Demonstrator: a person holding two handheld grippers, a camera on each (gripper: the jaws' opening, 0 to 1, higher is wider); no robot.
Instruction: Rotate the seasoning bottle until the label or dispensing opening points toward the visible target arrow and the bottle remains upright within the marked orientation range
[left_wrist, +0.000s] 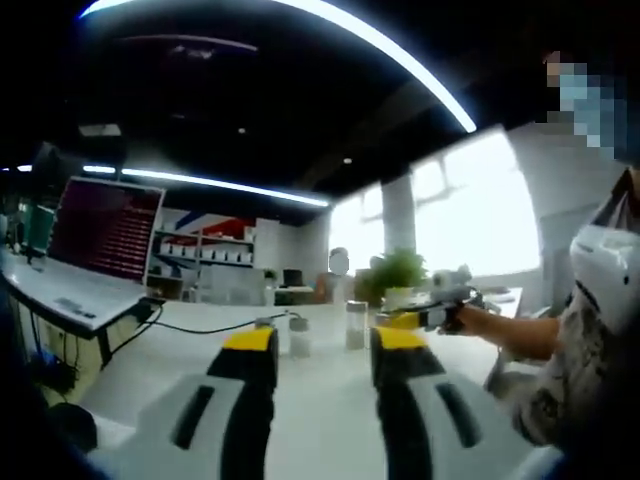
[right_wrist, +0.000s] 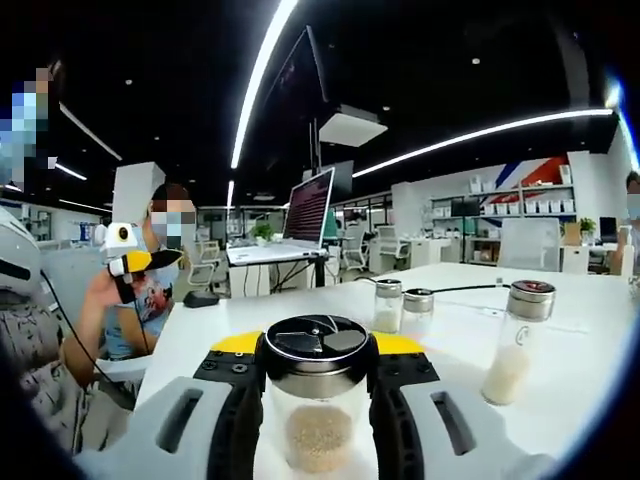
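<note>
Mid-rotation, by the look of it. Right gripper (right_wrist: 318, 400) clenched around the seasoning bottle (right_wrist: 318, 405), a clear glass jar with pale granules in its lower part and a metal dispensing lid (right_wrist: 318, 340) facing the camera, jaws pressed against both sides of the glass. Bottle upright on the white table (right_wrist: 450, 320), close to the near edge. Left gripper (left_wrist: 325, 345) released, jaws apart with nothing between them, hovering above the table and aimed toward two small shakers (left_wrist: 355, 325) farther off. Three more glass shakers (right_wrist: 517, 340) standing beyond and to the right of the held one, well apart from it. No target arrow discernible (possibly hidden under the grippers). Next move, presumably: twist about the vertical axis without tipping, then release once the opening lines up.
</note>
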